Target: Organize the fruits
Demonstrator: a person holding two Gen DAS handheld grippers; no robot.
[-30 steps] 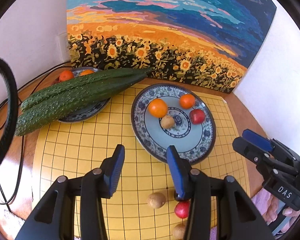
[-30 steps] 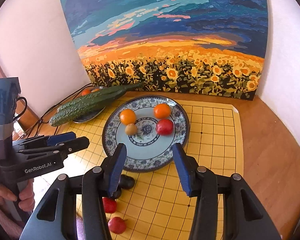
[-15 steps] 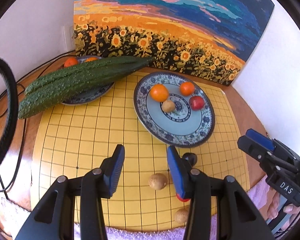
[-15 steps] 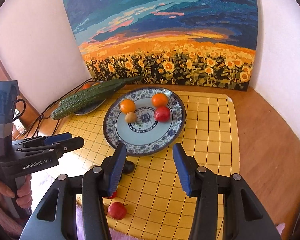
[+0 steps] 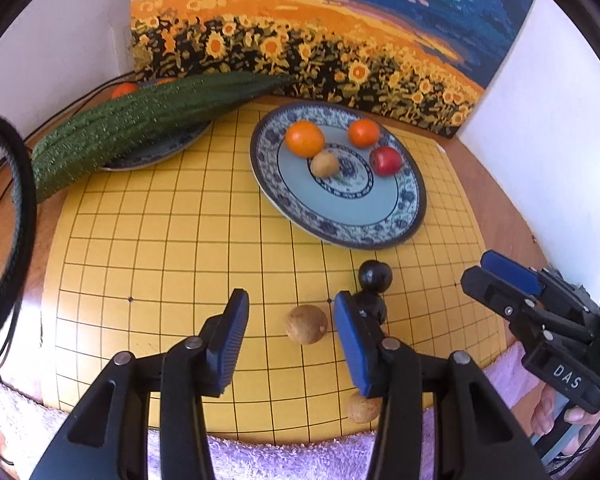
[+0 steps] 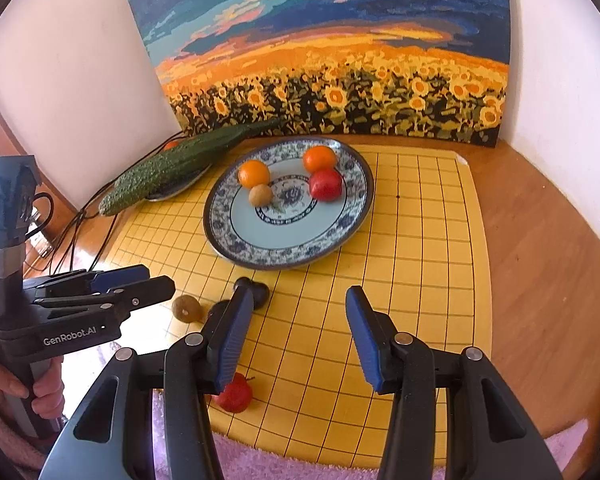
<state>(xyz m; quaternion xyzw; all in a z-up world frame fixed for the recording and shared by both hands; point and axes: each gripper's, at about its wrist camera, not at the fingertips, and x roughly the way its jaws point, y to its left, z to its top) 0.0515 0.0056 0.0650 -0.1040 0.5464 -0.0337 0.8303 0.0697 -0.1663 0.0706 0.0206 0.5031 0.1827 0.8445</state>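
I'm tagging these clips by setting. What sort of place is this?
Probably a corner of a home, staged for fruit sorting: a wooden tabletop against white walls, a sunflower-field painting leaning at the back, and a blue-and-white patterned plate of fruit on a yellow grid-lined board.

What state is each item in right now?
Left gripper: jaws open, empty.
Right gripper: jaws open, empty.
Blue-patterned plate: holds four fruits.
Brown fruit: loose on the mat.
Red fruit: loose on the mat.
Back plate: under bitter gourds.
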